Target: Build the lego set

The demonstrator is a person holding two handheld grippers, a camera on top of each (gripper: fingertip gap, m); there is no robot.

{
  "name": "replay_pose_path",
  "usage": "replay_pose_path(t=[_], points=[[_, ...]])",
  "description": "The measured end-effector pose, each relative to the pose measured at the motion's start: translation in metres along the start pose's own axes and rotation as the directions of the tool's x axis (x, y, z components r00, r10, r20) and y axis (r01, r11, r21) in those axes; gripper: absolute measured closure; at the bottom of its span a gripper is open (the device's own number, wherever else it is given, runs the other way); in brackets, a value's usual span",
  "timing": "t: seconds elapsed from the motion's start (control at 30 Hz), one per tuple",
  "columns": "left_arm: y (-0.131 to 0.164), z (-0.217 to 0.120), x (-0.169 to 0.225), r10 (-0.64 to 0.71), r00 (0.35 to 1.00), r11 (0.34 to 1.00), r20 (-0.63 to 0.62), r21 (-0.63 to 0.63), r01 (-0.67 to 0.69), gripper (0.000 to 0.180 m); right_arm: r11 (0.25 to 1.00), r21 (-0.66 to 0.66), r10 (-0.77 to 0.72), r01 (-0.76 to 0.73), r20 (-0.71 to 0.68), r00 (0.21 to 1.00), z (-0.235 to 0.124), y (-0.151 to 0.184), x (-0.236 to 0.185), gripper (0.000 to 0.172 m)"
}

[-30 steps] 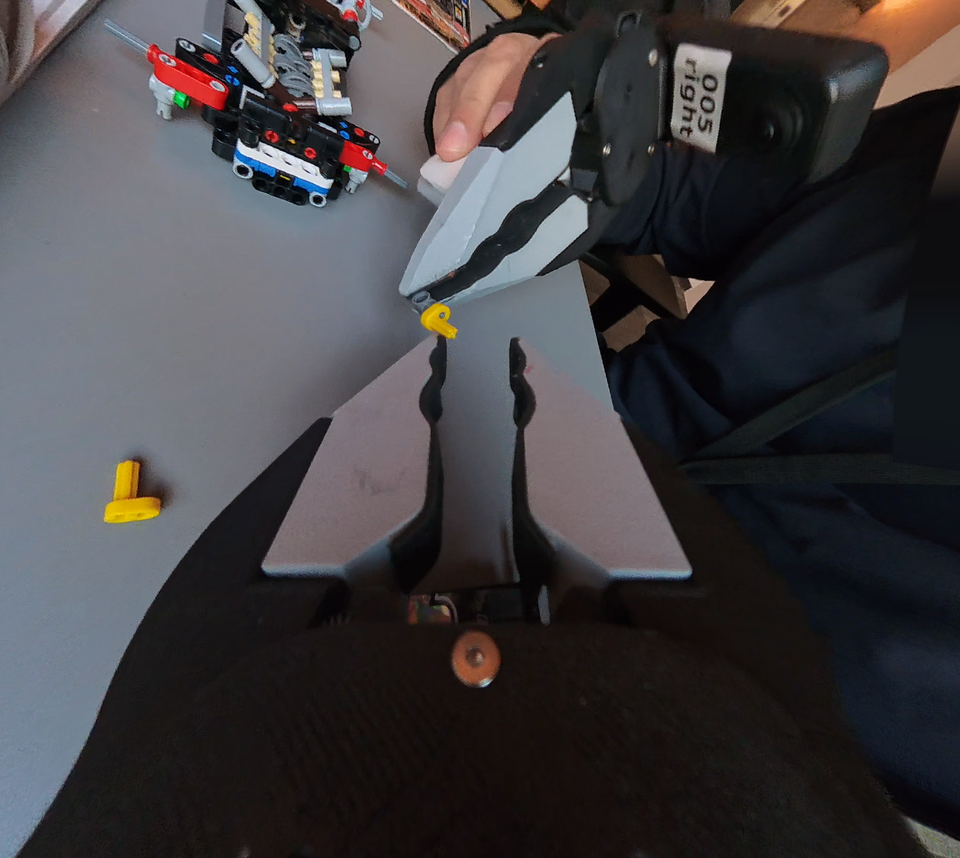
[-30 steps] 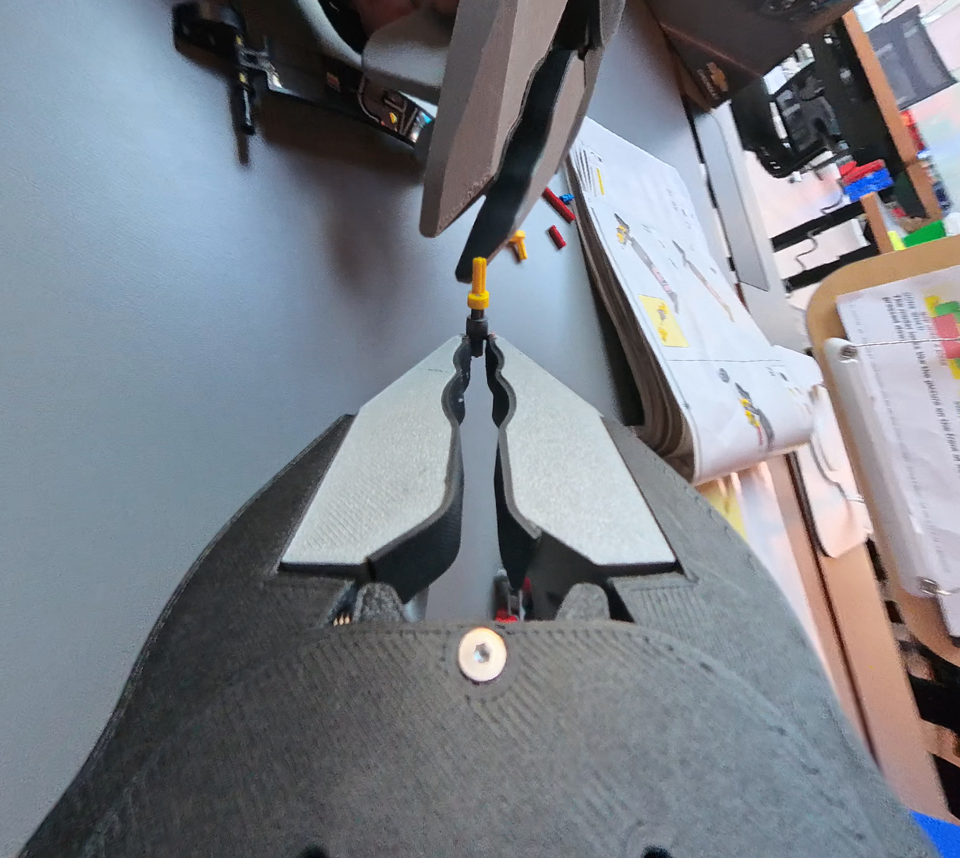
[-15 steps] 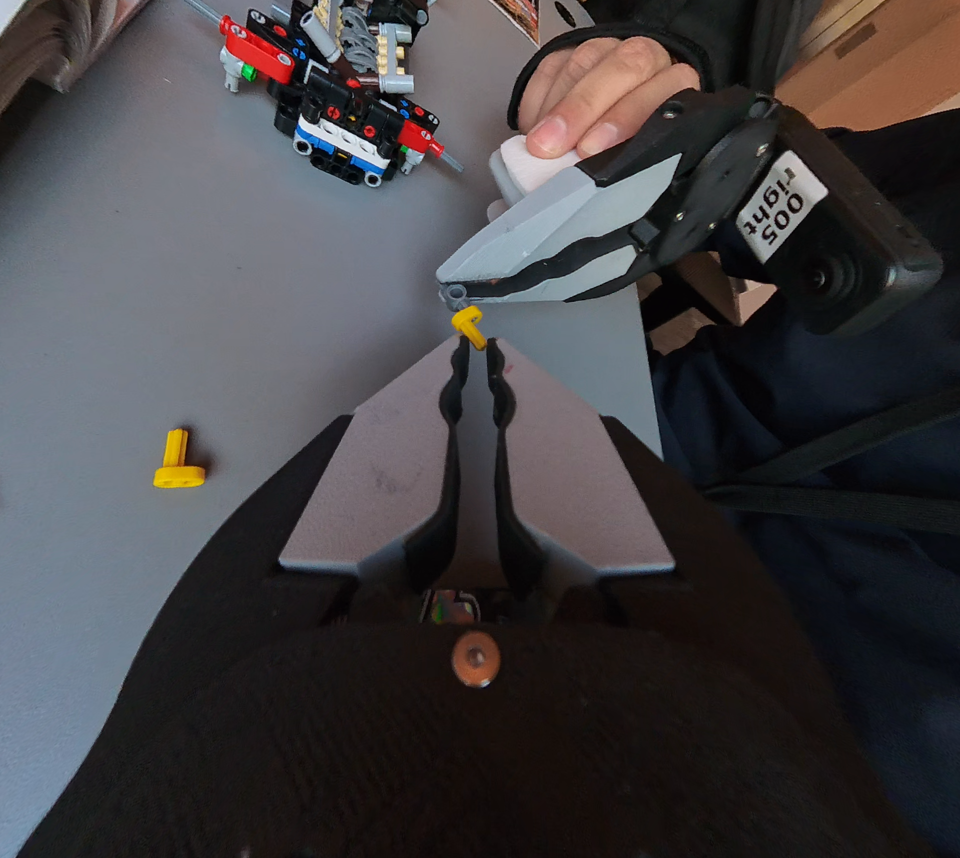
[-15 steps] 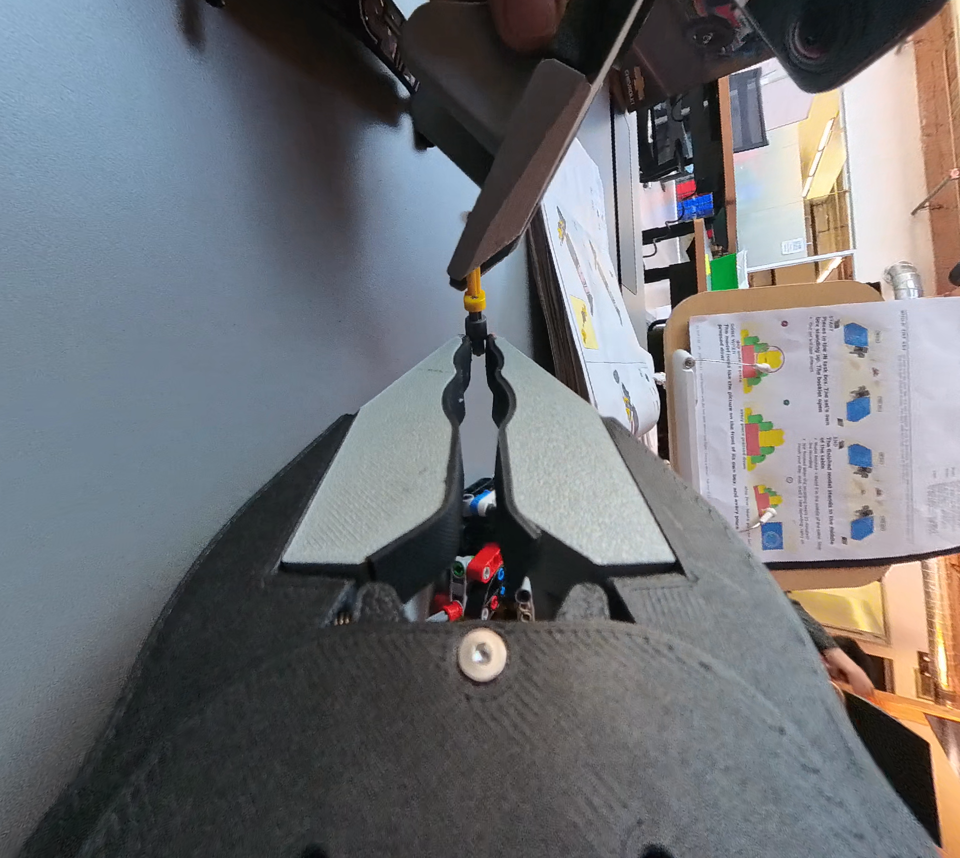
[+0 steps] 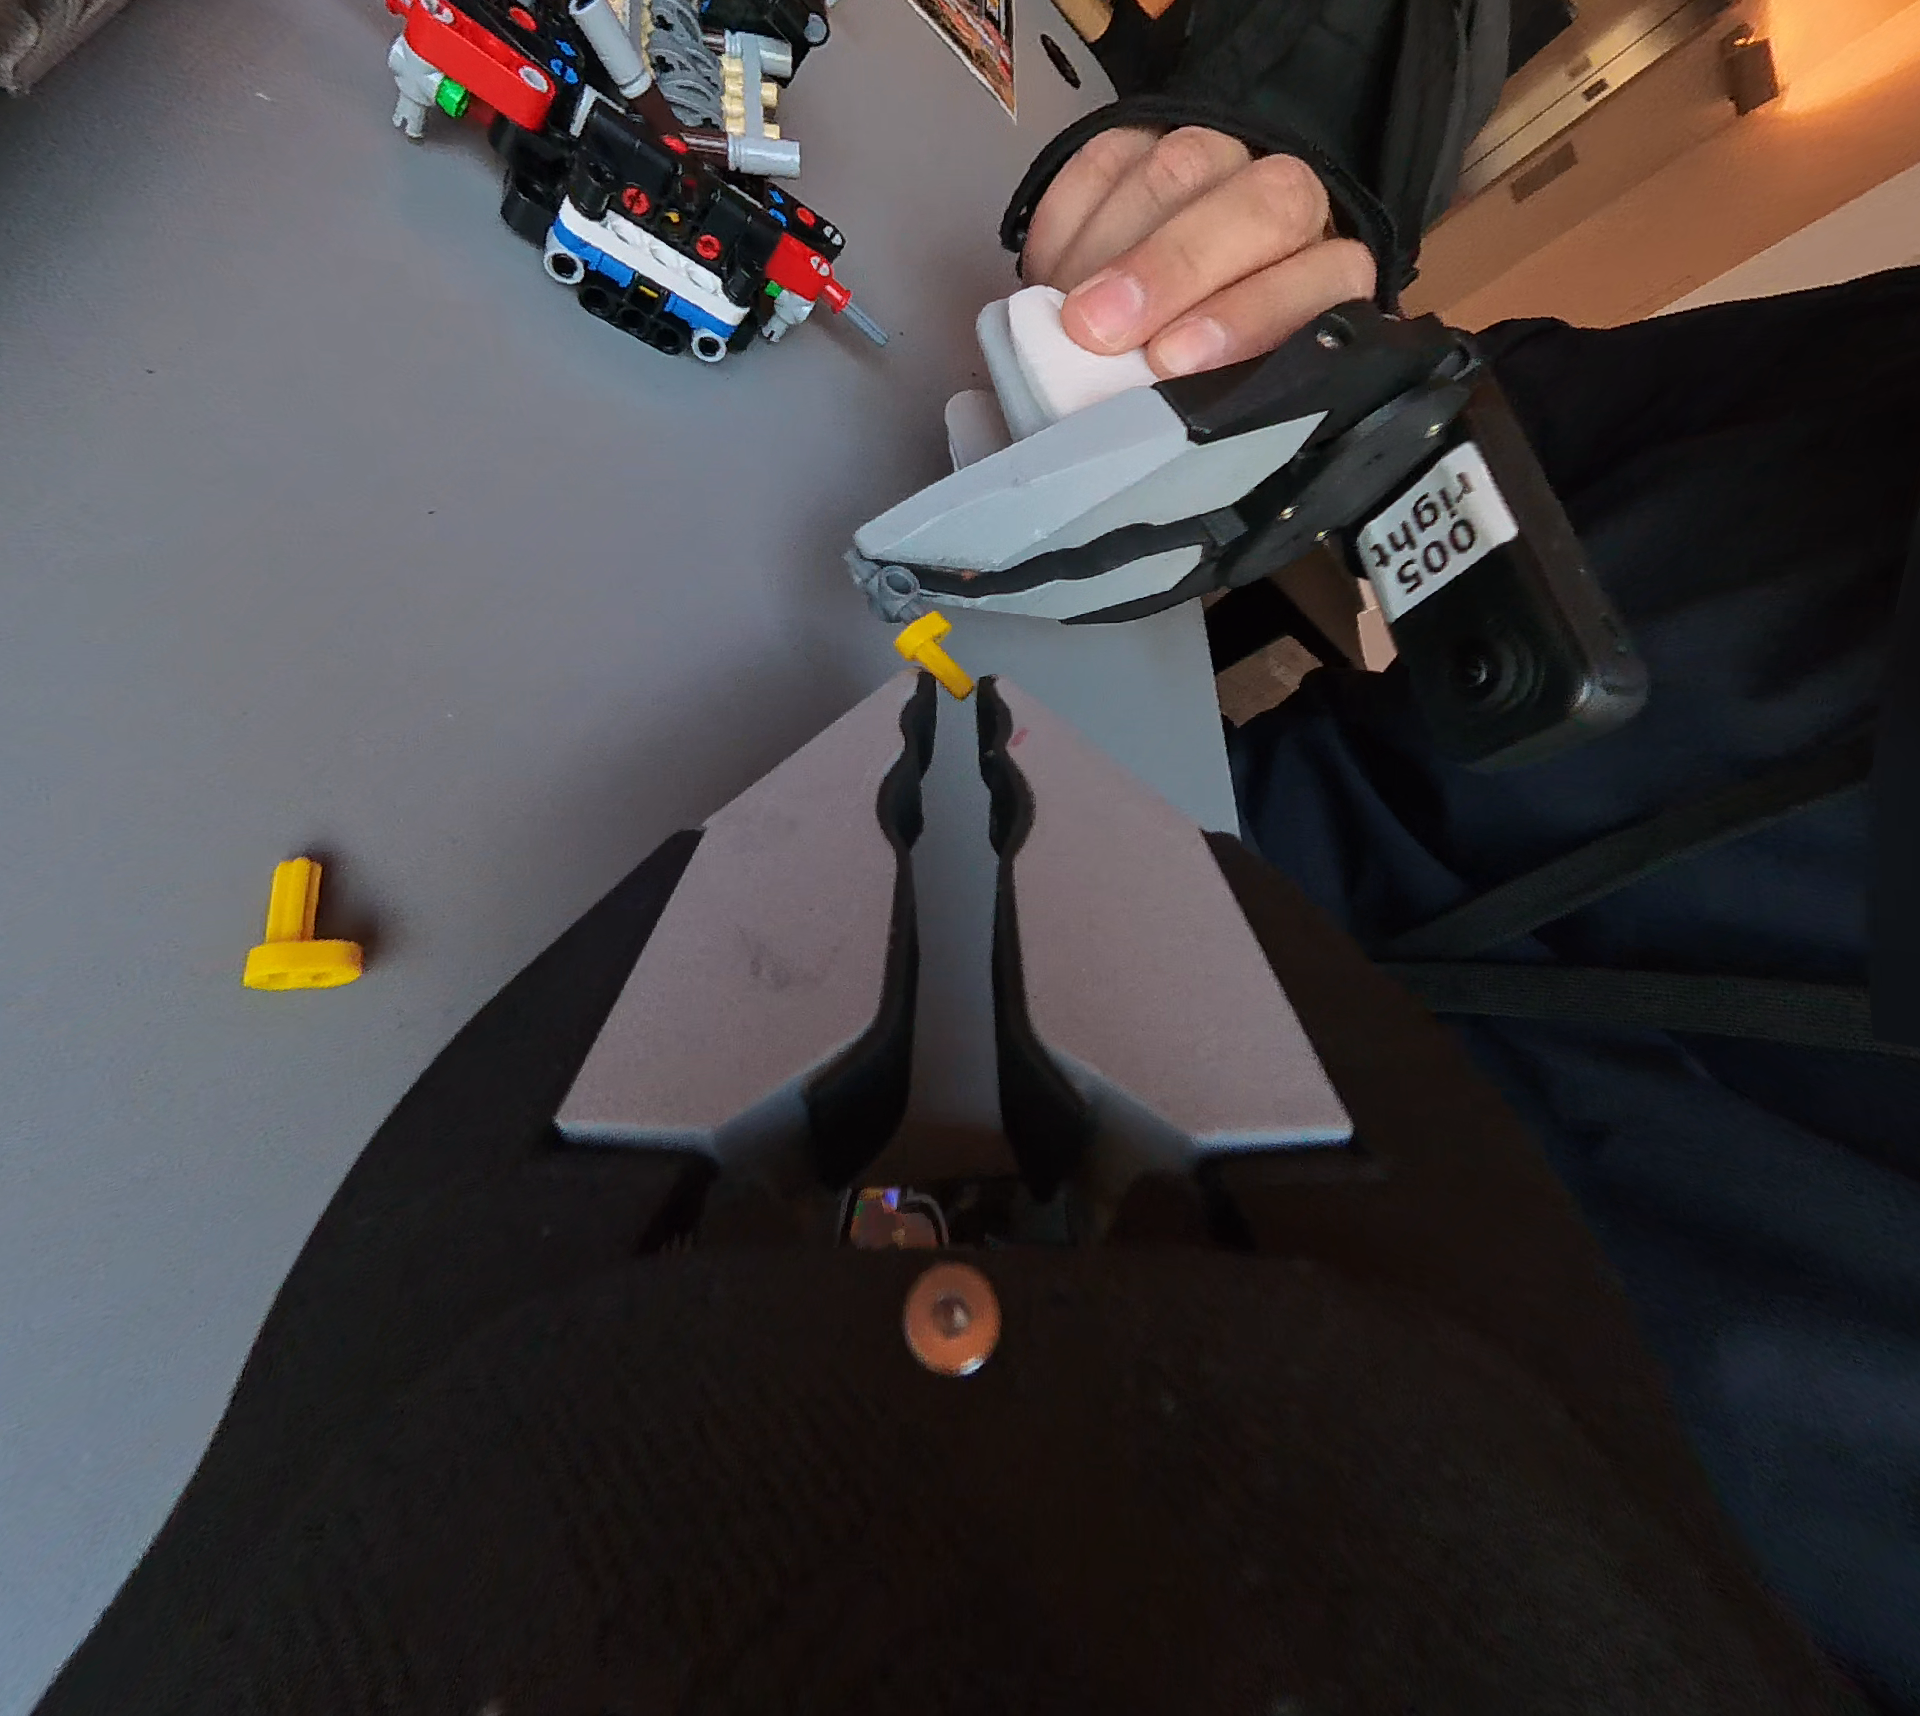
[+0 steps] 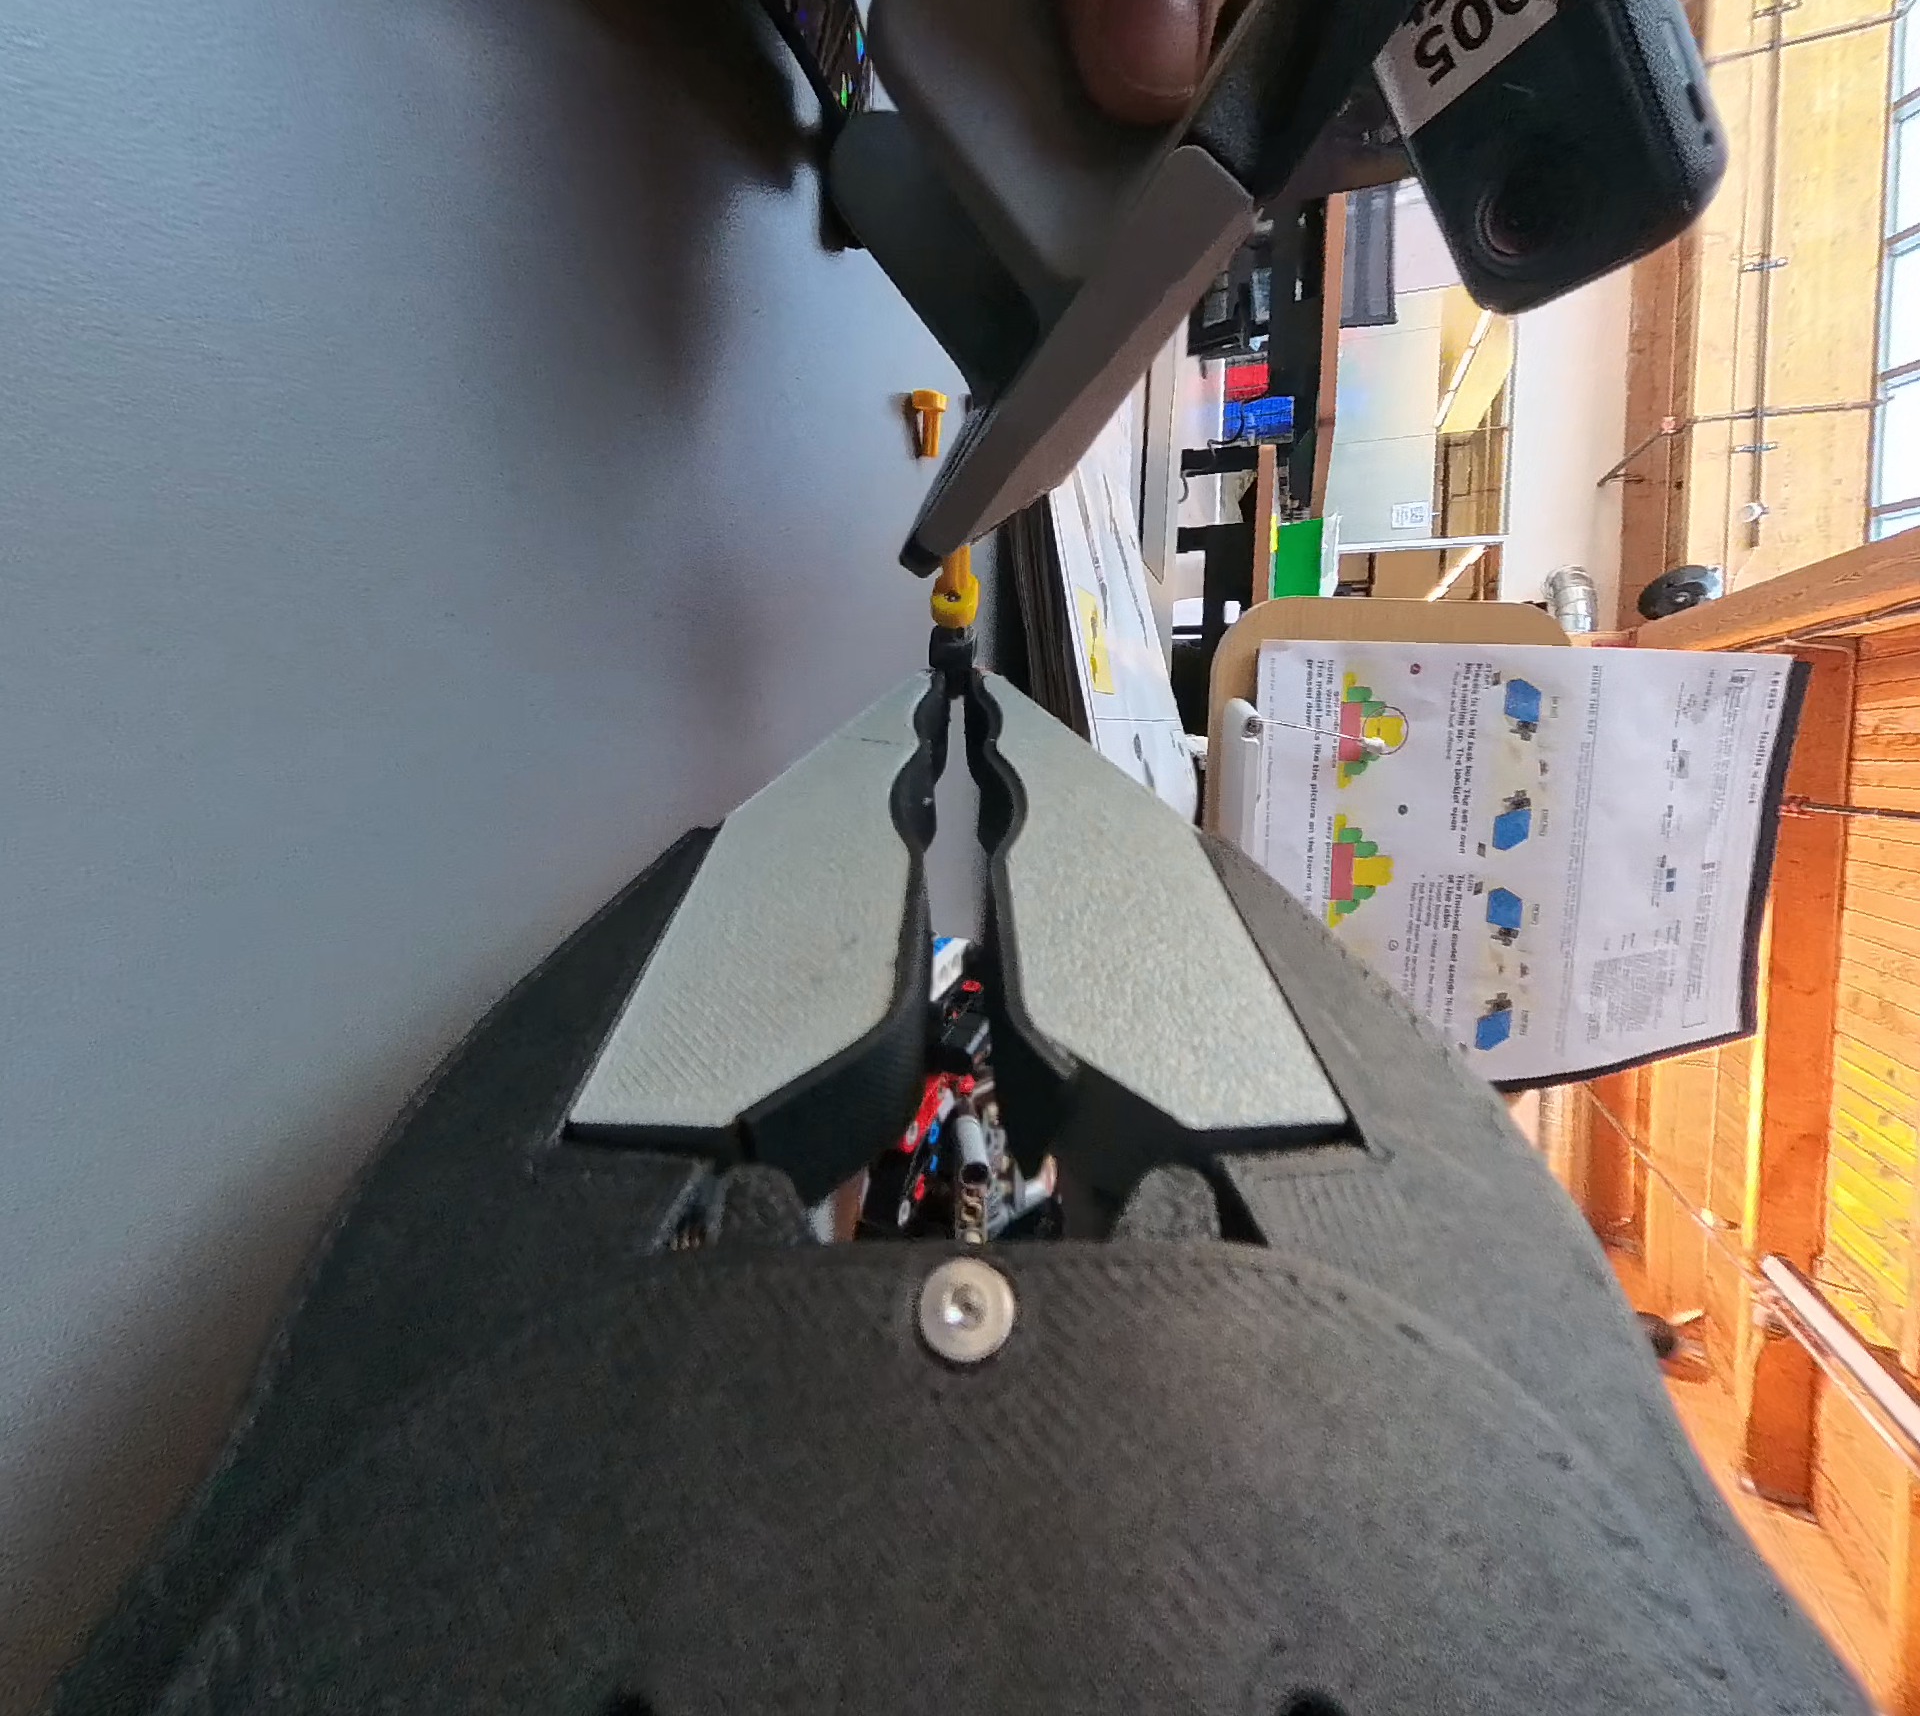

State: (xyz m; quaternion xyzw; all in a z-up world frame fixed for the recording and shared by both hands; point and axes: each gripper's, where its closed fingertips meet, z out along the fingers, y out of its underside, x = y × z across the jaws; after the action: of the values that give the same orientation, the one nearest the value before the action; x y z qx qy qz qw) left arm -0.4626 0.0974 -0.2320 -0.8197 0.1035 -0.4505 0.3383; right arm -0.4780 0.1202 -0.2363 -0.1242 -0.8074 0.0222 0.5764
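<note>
Left to right: spare yellow T-shaped plastic peg lies loose on the grey worktop; our left gripper is clamped on a small yellow plastic pin, long axis aimed up-left at the small grey plastic connector pinched in the right gripper. Versus a second ago, left has closed on the pin.

Each wrist camera looks forward along its own jaws, close above the grey desk; facing each other, both share the small yellow peg between them.
</note>
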Motion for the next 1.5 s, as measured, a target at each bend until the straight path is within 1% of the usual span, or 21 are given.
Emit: replay_pose_path(t=[0.2, 0.27, 0.33, 0.5, 0.6, 0.67, 0.73, 0.8, 0.87, 0.9, 0.97, 1.03, 1.1, 1.13, 1.2, 1.3, 1.37, 1.43, 1.5], points=[[0.000, -0.001, 0.004, -0.037, 0.998, 0.999, -0.055, 0.006, 0.037, 0.165, 0.999, -0.016, -0.040, 0.040, -0.013, 0.999, 0.001, 0.000, -0.001, 0.172], [0.001, 0.000, 0.004, -0.037, 0.998, 0.999, -0.051, -0.002, 0.037, 0.167, 0.999, -0.013, -0.036, 0.036, -0.012, 0.999, 0.000, -0.001, -0.001, 0.172], [0.003, 0.002, 0.004, -0.034, 0.998, 0.999, -0.049, -0.010, 0.034, 0.179, 0.999, -0.001, -0.034, 0.034, -0.008, 0.999, 0.000, -0.003, -0.002, 0.172], [0.006, 0.005, -0.002, -0.038, 0.999, 0.999, -0.013, -0.022, 0.037, 0.180, 0.999, 0.021, -0.038, 0.037, 0.011, 0.999, 0.001, -0.009, -0.007, 0.172], [0.009, 0.000, -0.006, -0.039, 0.999, 0.998, 0.008, -0.042, 0.039, 0.180, 0.999, 0.030, 0.031, -0.032, 0.043, 0.999, 0.002, -0.004, -0.007, 0.172], [0.008, -0.005, -0.012, -0.025, 0.998, 0.999, 0.049, -0.042, 0.027, 0.180, 0.984, 0.046, 0.167, -0.171, 0.075, 0.983, 0.001, 0.002, 0.000, 0.172], [0.007, -0.008, -0.017, 0.001, 0.996, 0.999, 0.088, -0.039, 0.003, 0.180, 0.937, 0.061, 0.337, -0.345, 0.107, 0.935, -0.001, 0.010, 0.010, 0.172], [0.006, -0.008, -0.020, 0.025, 0.993, 0.999, 0.116, -0.045, -0.020, 0.180, 0.863, 0.058, 0.489, -0.502, 0.149, 0.859, -0.003, 0.020, 0.016, 0.172], [0.008, -0.007, -0.024, 0.055, 0.986, 0.997, 0.157, -0.069, -0.045, 0.174, 0.784, 0.036, 0.601, -0.619, 0.203, 0.773, -0.004, 0.027, 0.015, 0.172], [0.010, -0.007, -0.027, 0.076, 0.981, 0.995, 0.179, -0.083, -0.062, 0.171, 0.749, 0.026, 0.642, -0.662, 0.215, 0.736, -0.005, 0.029, 0.015, 0.159], [0.012, -0.007, -0.033, 0.116, 0.966, 0.990, 0.233, -0.111, -0.092, 0.169, 0.690, -0.014, 0.704, -0.724, 0.245, 0.667, -0.004, 0.030, 0.009, 0.152], [0.012, -0.007, -0.034, 0.150, 0.953, 0.984, 0.263, -0.131, -0.119, 0.168, 0.661, -0.062, 0.733, -0.748, 0.267, 0.626, -0.003, 0.028, 0.001, 0.145], [0.013, -0.006, -0.034, 0.179, 0.942, 0.979, 0.282, -0.147, -0.142, 0.167, 0.646, -0.103, 0.747, -0.756, 0.285, 0.600, -0.001, 0.023, -0.005, 0.144], [0.013, -0.005, -0.033, 0.190, 0.939, 0.977, 0.287, -0.153, -0.151, 0.167, 0.621, -0.122, 0.768, -0.774, 0.292, 0.570, 0.000, 0.020, -0.008, 0.141], [0.012, -0.004, -0.031, 0.211, 0.932, 0.972, 0.294, -0.161, -0.170, 0.165, 0.544, -0.173, 0.824, -0.821, 0.295, 0.484, 0.001, 0.013, -0.014, 0.137], [0.013, -0.005, -0.033, 0.244, 0.912, 0.963, 0.329, -0.191, -0.189, 0.165, 0.449, -0.280, 0.891, -0.848, 0.212, 0.402, 0.006, 0.017, -0.021, 0.121], [0.014, -0.009, -0.037, 0.259, 0.899, 0.959, 0.354, -0.203, -0.197, 0.165, 0.416, -0.314, 0.909, -0.853, 0.154, 0.387, 0.012, 0.019, -0.022, 0.115], [0.013, -0.013, -0.039, 0.258, 0.894, 0.960, 0.367, -0.200, -0.196, 0.166, 0.421, -0.352, 0.906, -0.836, 0.108, 0.410, 0.019, 0.023, -0.024, 0.114], [0.012, -0.016, -0.039, 0.250, 0.894, 0.963, 0.372, -0.188, -0.191, 0.166, 0.404, -0.359, 0.913, -0.842, 0.093, 0.398, 0.026, 0.020, -0.022, 0.113]])
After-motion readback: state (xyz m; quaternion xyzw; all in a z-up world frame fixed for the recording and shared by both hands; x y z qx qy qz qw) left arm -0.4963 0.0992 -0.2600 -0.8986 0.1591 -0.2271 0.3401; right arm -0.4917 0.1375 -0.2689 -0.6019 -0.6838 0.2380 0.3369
